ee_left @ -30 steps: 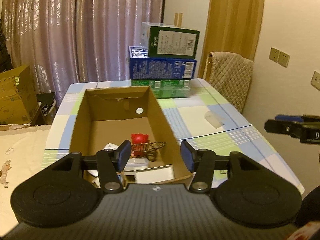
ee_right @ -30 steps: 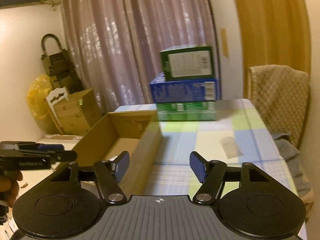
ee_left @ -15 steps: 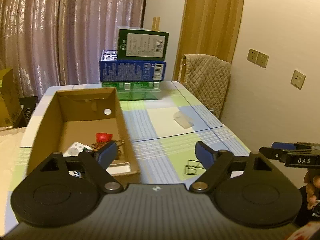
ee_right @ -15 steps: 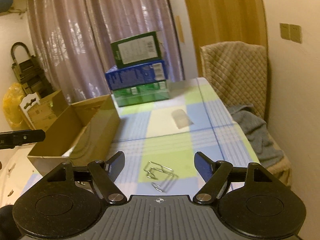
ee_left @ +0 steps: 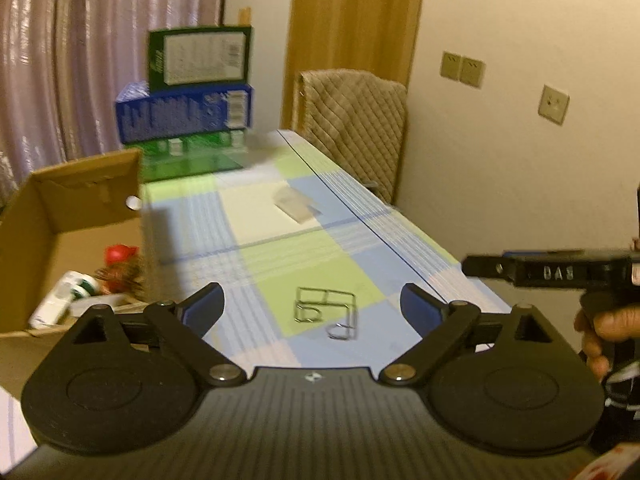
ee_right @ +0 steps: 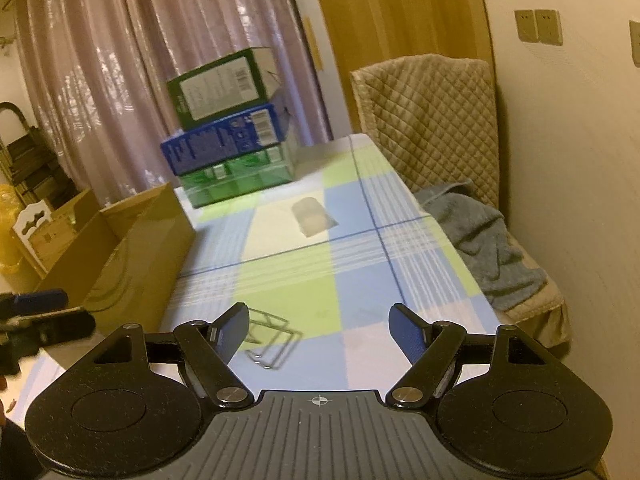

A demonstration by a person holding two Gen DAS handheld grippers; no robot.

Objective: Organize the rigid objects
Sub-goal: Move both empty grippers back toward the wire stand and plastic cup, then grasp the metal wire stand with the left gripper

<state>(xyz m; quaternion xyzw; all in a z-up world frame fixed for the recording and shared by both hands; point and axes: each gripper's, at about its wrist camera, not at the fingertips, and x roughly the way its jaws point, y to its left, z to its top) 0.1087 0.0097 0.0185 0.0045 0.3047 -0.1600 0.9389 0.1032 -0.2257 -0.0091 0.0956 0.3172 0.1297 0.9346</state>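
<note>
A small metal wire frame [ee_left: 326, 310] lies on the plaid tablecloth [ee_left: 304, 256], just ahead of my left gripper [ee_left: 314, 302] and in line with the gap between its blue pads. Its jaws are opening and nothing is held. The right wrist view shows the same wire frame [ee_right: 272, 340] beside the left finger of my right gripper [ee_right: 320, 328], which is open and empty. The open cardboard box [ee_left: 80, 196] at the left holds a red toy [ee_left: 118, 254] and a white item [ee_left: 66, 294]. A small translucent plastic piece [ee_left: 296, 204] lies farther back on the cloth.
Green and blue cartons [ee_left: 188, 120] are stacked at the table's far end. A chair with a quilted cover [ee_right: 432, 120] and a grey cloth [ee_right: 488, 240] stands along the right edge. A hand [ee_left: 608, 320] holds the right gripper [ee_left: 540, 272] at the right.
Both views have swung right, from the cardboard box to the wire frame, and dropped closer to the table. The left jaws have spread much wider; the right jaws only slightly.
</note>
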